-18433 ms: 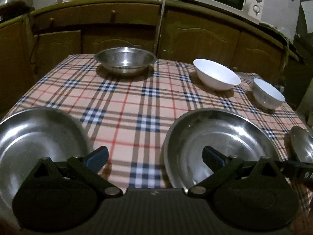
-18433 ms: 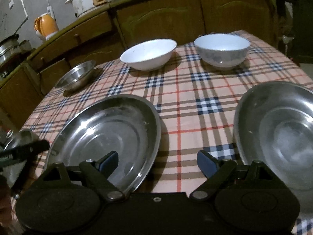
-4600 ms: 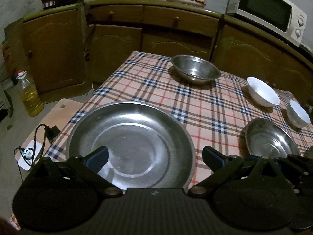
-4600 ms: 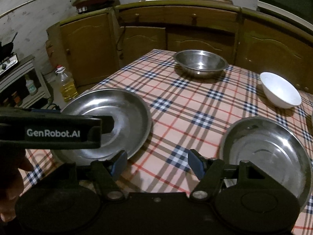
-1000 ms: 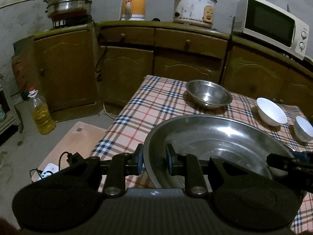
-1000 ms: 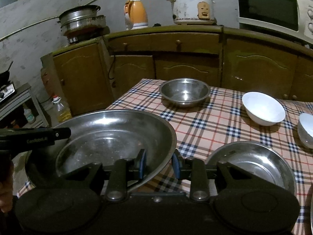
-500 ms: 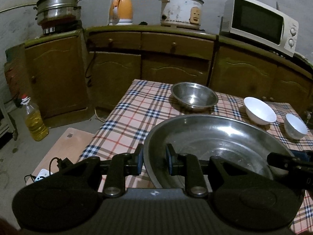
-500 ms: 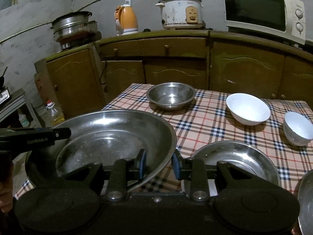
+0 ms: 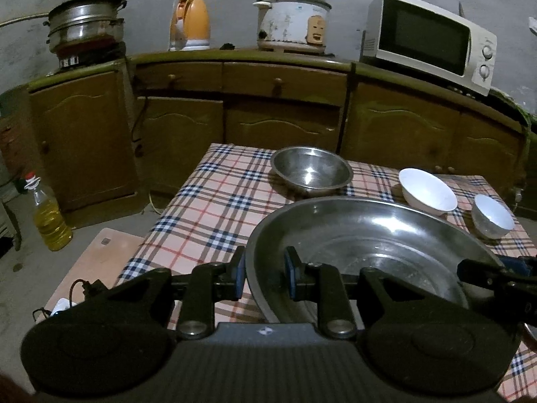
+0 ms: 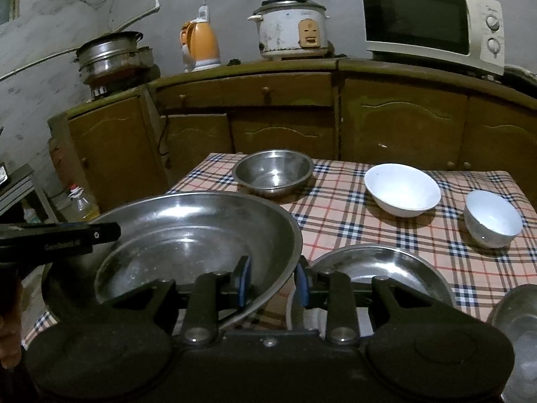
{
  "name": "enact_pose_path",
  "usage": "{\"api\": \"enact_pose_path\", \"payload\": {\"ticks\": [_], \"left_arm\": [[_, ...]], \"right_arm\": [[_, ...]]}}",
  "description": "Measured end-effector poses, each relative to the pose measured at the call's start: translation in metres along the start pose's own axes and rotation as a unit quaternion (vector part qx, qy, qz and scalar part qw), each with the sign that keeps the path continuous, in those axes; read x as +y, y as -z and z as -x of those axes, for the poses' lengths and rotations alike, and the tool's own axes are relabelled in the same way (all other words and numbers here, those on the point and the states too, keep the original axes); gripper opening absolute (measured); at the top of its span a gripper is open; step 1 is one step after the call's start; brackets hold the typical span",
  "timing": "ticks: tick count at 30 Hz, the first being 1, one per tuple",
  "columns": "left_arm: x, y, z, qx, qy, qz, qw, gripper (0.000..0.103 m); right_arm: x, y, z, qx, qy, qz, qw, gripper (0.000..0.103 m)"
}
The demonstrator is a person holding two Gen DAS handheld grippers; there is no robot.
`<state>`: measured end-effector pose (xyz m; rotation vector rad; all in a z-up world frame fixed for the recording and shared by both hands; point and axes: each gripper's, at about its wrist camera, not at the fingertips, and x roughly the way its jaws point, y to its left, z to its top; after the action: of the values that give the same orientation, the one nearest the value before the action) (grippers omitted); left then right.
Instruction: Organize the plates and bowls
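Steel fills the near field in both of my wrist views: the large steel plate [image 9: 362,245] hangs clear of the bench [image 9: 214,208], carried between my two grippers. My left gripper [image 9: 264,277] has its fingers drawn narrow and clamped over the plate's left rim, one blue pad outside the wall and one inside. My right gripper [image 10: 273,280] pinches the opposite rim the same way, fingers narrow, the rim running between its pads. The plate's span lies across from one hand to the other, so each hand holds one end and neither is nearer.

Just beyond and below my right fingers, a second steel plate [image 10: 379,265] sits flat on the checked cloth, with the edge of a third steel dish [image 10: 517,312] at the right border of that view. I judge that second plate the likely landing spot, which puts it to the right of the carried plate and lower, near my right hand; the coming move turns on bringing one rim over the other.

Farther back stand a steel bowl [image 10: 273,171], a large white bowl [image 10: 402,189] and a small white bowl [image 10: 493,218], each well apart.

Writing: white lettering on the left gripper's body, seen at the left of the right wrist view, is too blurred for me to read. Small print on the rice cooker [image 10: 290,30] and the microwave [image 10: 433,21] is likewise unreadable.
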<state>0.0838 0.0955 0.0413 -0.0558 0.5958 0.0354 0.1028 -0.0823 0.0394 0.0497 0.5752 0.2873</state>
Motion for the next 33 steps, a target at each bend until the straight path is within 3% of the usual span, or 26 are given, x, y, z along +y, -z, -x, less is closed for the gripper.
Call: {"api": "enact_pose_path", "payload": {"ticks": [33], "left_arm": [[-0.057, -0.007, -0.006, 0.000, 0.058, -0.037, 0.9976, 0.024]], "right_arm": [[-0.056, 0.004, 0.033, -0.013, 0.060, -0.046, 0.997, 0.036]]}}
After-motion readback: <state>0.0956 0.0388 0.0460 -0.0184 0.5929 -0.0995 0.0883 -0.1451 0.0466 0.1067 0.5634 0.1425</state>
